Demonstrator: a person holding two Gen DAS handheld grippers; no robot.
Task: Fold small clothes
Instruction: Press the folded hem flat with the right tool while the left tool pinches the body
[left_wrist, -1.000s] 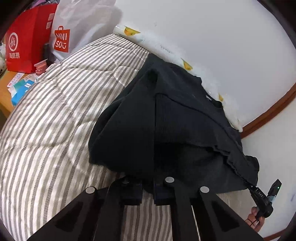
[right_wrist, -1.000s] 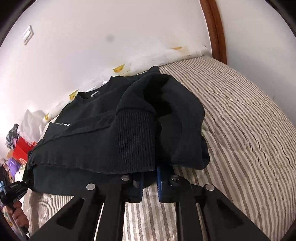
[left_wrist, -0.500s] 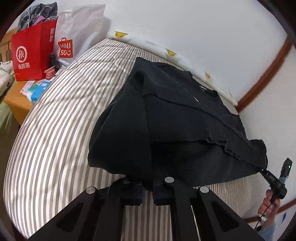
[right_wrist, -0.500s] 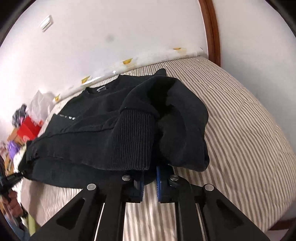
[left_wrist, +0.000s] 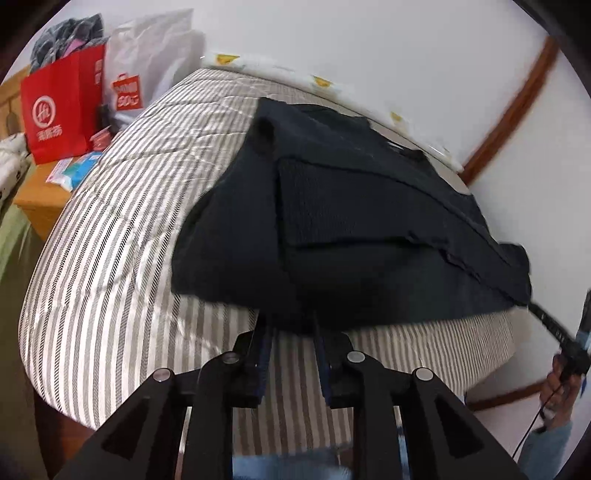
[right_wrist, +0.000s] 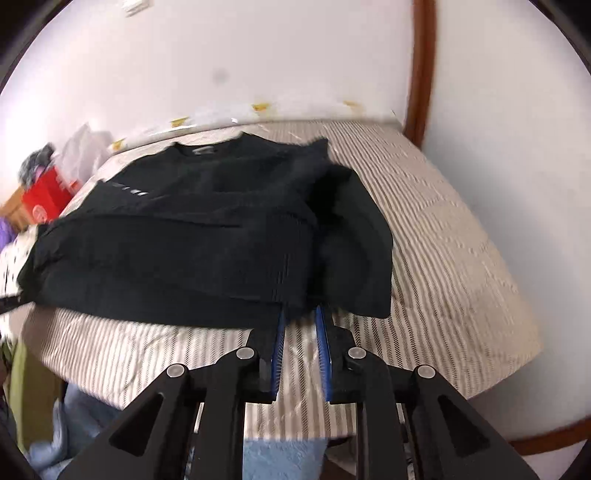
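Black sweater (left_wrist: 362, 229) lying folded on the striped bed (left_wrist: 110, 258), collar toward the wall, sleeves tucked in. Left hand-held gripper (left_wrist: 291, 325) just been opening, jaws now a bit apart at the hem; tips lost in dark cloth, so can't tell if the pads touch. Same for the right hand-held gripper (right_wrist: 300, 317), blue pads (right_wrist: 322, 339) parted at the near edge. Everything motion-blurred. Red bag (left_wrist: 61, 110) off to the side.

Black two-finger grippers (left_wrist: 291, 325) with blue pads, silver screws; light-blue sleeve (left_wrist: 546, 441).
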